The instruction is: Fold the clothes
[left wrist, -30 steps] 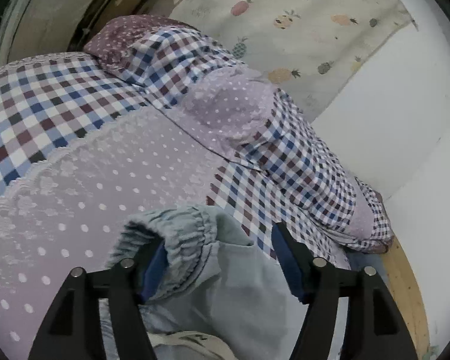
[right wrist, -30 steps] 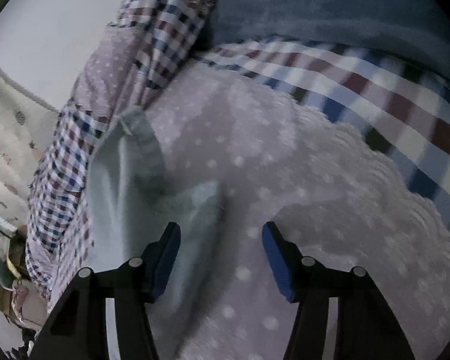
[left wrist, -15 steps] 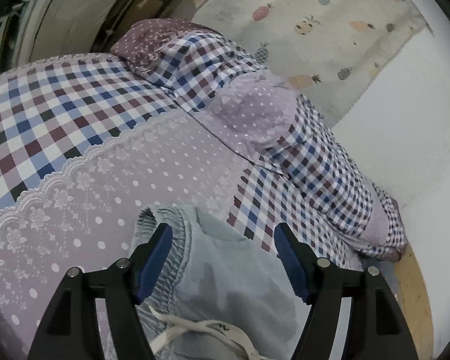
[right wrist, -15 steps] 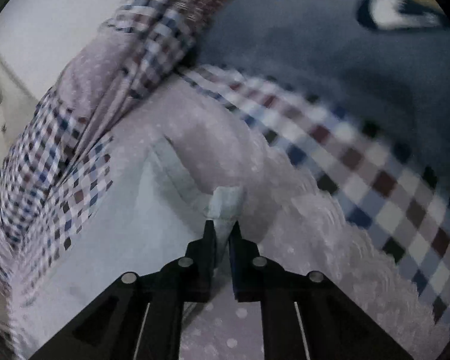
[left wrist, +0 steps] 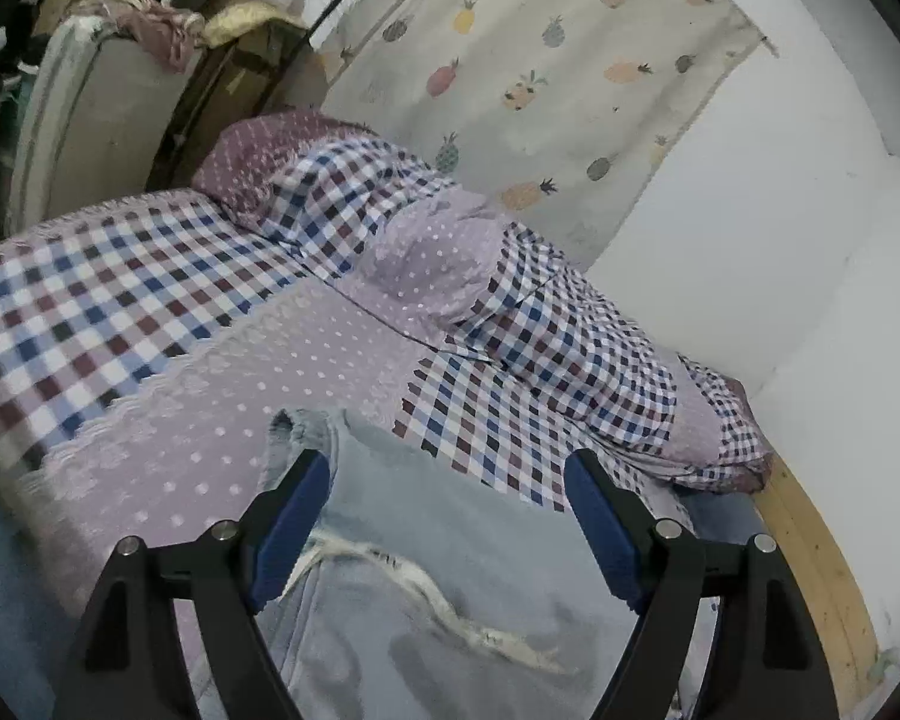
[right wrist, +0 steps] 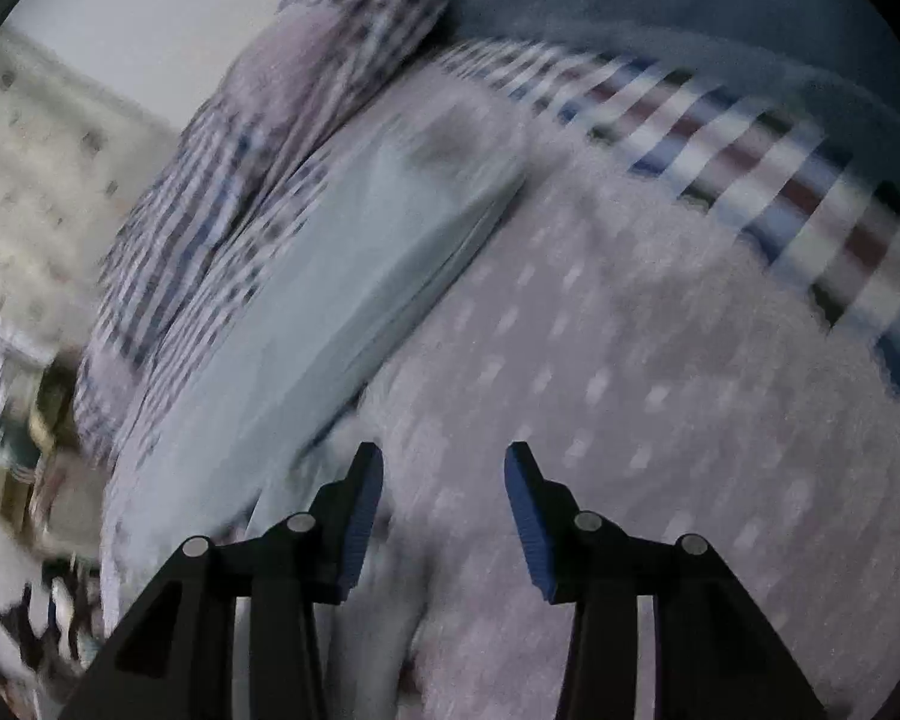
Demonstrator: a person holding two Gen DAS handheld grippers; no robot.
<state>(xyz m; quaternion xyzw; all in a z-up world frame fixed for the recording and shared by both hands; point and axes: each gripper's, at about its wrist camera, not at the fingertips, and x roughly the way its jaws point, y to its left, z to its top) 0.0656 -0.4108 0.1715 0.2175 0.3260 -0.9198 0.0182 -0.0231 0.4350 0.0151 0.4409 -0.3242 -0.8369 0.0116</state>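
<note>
Pale blue-grey shorts [left wrist: 450,546] with an elastic waistband and a white drawstring [left wrist: 426,594] lie flat on the bed. My left gripper [left wrist: 447,480] is open just above them, holding nothing. In the right wrist view the shorts [right wrist: 342,300] lie as a long pale strip to the left, blurred by motion. My right gripper [right wrist: 444,468] is open and empty over the dotted lilac bedspread [right wrist: 630,390], to the right of the shorts.
The bedspread [left wrist: 180,408] has a checked panel [left wrist: 90,300]. Checked and dotted pillows [left wrist: 450,276] lie along the white wall [left wrist: 750,210]. A pineapple-print cloth [left wrist: 540,60] hangs behind. Boxes and clutter [left wrist: 120,60] stand at the bed's far end. A wooden bed edge [left wrist: 810,570] is on the right.
My right gripper was shut on a corner of the shorts half a second ago; it has let go, opened and pulled back. My left gripper has lifted back off the waistband.
</note>
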